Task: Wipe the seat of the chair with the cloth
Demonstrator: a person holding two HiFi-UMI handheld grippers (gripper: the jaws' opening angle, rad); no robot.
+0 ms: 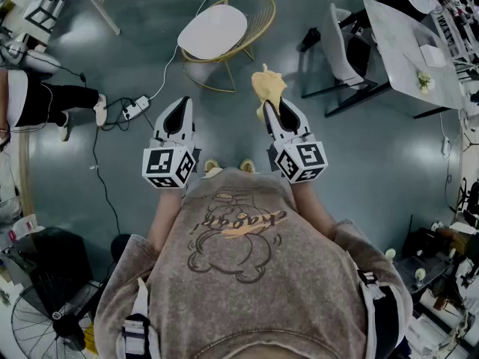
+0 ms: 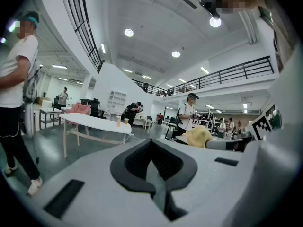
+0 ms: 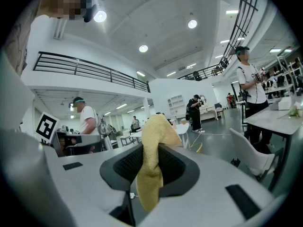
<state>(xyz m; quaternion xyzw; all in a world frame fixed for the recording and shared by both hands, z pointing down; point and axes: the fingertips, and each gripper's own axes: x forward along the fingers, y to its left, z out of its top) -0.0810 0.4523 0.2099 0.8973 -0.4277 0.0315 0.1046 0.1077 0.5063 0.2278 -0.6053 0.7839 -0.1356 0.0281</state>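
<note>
A chair with a white seat (image 1: 212, 30) and a gold wire frame (image 1: 258, 22) stands on the floor ahead of me. My right gripper (image 1: 271, 108) is shut on a yellow cloth (image 1: 268, 87), which sticks out past its jaws; the cloth (image 3: 152, 160) hangs between them in the right gripper view. My left gripper (image 1: 177, 114) is shut with nothing in it, its jaws (image 2: 152, 171) meeting in the left gripper view. Both grippers are held level, short of the chair.
A white table (image 1: 410, 42) with a white chair (image 1: 340, 45) stands at the right. A power strip (image 1: 135, 108) and cables lie on the floor at left. A seated person (image 1: 30, 96) is at the far left, a fan (image 1: 41, 320) at the lower left.
</note>
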